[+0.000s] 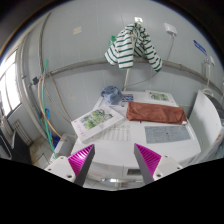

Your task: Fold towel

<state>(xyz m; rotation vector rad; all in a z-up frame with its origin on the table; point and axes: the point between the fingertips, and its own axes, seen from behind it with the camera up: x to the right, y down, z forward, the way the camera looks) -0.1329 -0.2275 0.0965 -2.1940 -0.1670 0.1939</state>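
Hovering above worktop, fingers apart, holding nothing. Brown towel lies well ahead, looks untouched; fold prob not begun, whole job left.

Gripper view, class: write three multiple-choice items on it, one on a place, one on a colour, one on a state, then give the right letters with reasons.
1. Where is the striped garment?
A. hanging on the wall above the table
B. lying on the floor
C. between the fingers

2. What colour is the folded towel on the table?
A. bright yellow
B. reddish brown
C. blue

3. How does the gripper stand?
A. shut on the towel
B. open, nothing between its fingers
C. shut on a cup

Answers:
1 A, the green and white garment hangs on the wall beyond the table.
2 B, the towel shows as a reddish brown band at the table's far side.
3 B, the two pink pads stand wide apart with bare table between them, short of the towel.
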